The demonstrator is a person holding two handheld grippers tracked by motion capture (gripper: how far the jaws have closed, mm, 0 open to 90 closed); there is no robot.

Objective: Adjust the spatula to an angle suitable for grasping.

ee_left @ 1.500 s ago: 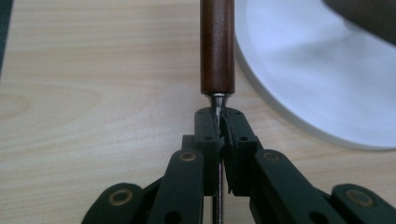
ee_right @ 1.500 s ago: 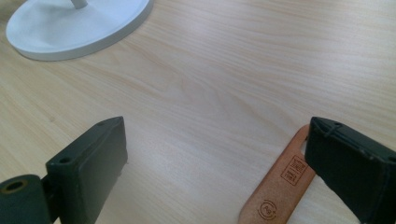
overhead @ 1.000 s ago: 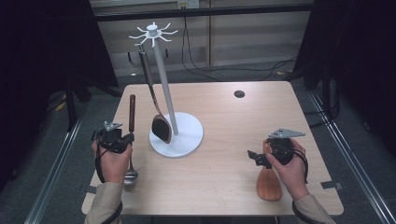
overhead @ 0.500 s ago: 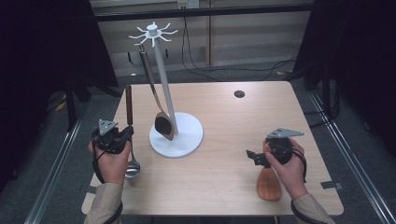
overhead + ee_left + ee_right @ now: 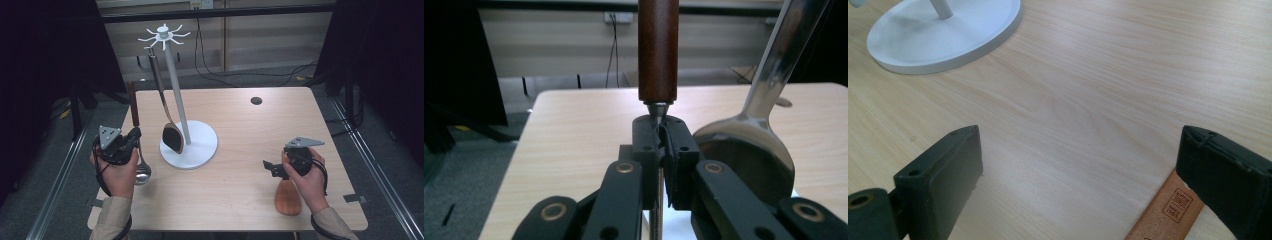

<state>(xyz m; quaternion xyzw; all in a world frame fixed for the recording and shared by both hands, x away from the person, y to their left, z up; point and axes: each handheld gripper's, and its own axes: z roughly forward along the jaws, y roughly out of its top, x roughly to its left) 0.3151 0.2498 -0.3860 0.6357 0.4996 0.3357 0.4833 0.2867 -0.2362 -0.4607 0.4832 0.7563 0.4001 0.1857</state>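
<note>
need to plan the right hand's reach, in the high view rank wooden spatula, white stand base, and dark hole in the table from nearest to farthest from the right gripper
From the right gripper:
1. Wooden spatula, just under the hand at the near edge.
2. White stand base, to its left, mid-table.
3. Dark hole, at the far side of the table.

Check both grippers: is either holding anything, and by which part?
The left gripper clamps the steel ladle with the dark wooden handle on its thin metal neck just below the wood. The right gripper is open, holding nothing.
</note>
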